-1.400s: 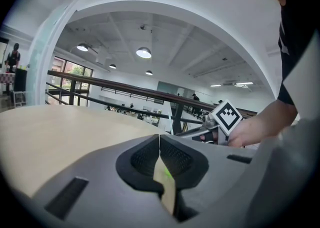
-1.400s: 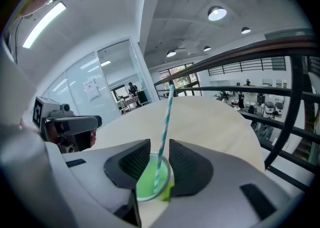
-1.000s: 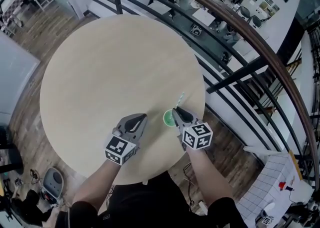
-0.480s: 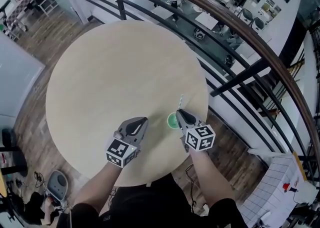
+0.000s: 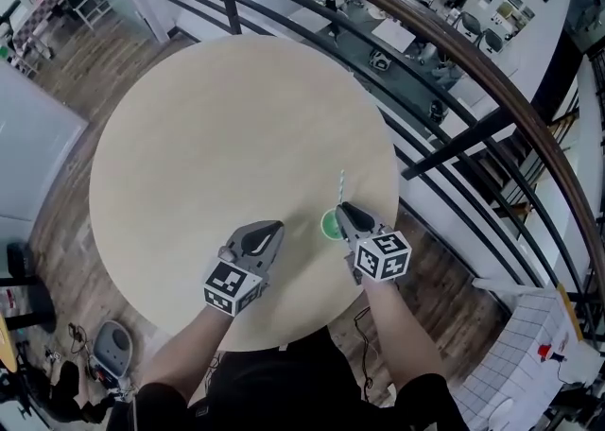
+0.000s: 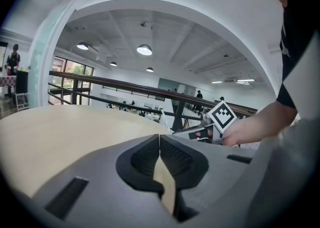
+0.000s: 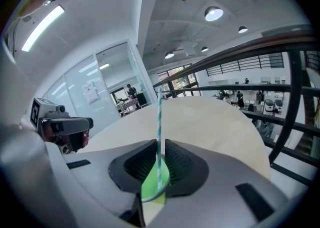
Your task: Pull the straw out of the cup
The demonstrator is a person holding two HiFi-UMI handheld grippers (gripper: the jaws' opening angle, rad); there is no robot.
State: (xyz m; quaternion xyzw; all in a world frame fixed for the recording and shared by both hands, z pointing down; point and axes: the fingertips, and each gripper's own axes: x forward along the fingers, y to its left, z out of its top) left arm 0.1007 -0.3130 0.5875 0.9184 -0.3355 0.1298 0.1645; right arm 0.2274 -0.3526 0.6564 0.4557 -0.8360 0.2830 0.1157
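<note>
Right hand-held gripper (image 7: 159, 146): jaws clamped on the straw (image 7: 159, 117) just above the cup (image 7: 149, 188), and they have just eased open a touch. We note the striped straw stands upright in the green cup, its top well above the rim. Left hand-held gripper (image 6: 159, 141): jaws together, nothing between them. It sits left of the cup, near it but apart. The cup stands on the round tabletop (image 5: 217, 136), close to the edge nearest us. A railing (image 5: 454, 144) runs beyond the cup.
</note>
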